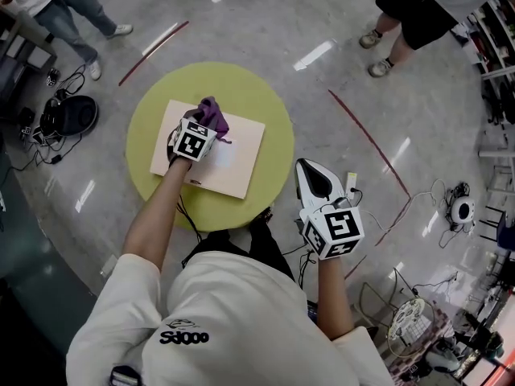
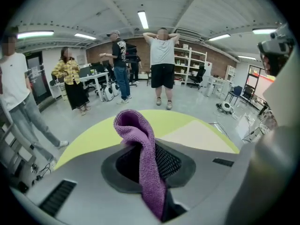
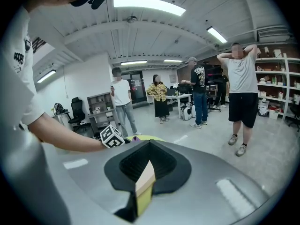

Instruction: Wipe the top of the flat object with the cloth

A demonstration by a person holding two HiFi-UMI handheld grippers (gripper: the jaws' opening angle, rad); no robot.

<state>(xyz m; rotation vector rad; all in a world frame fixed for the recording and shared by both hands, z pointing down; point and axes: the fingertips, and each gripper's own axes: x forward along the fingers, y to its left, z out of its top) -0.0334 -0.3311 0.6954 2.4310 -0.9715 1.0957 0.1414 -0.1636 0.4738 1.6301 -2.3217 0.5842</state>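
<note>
A pale wooden board (image 1: 237,158) lies flat on the round yellow-green table (image 1: 269,107). My left gripper (image 1: 203,127) hovers over the board's far left part, shut on a purple cloth (image 1: 212,112). In the left gripper view the cloth (image 2: 140,142) hangs bunched from between the jaws of the left gripper (image 2: 151,172), with the table (image 2: 91,137) and board (image 2: 199,136) beyond. My right gripper (image 1: 306,167) is held off the table's right edge, shut and holding nothing. In the right gripper view, the board and table show through the thin slit of the right gripper (image 3: 144,184).
Several people stand around on the grey floor, one at far right (image 1: 418,10) and one at far left (image 1: 60,6). Cables and a black device (image 1: 71,115) lie at left; more cables and gear (image 1: 460,207) lie at right. Red tape lines (image 1: 366,135) mark the floor.
</note>
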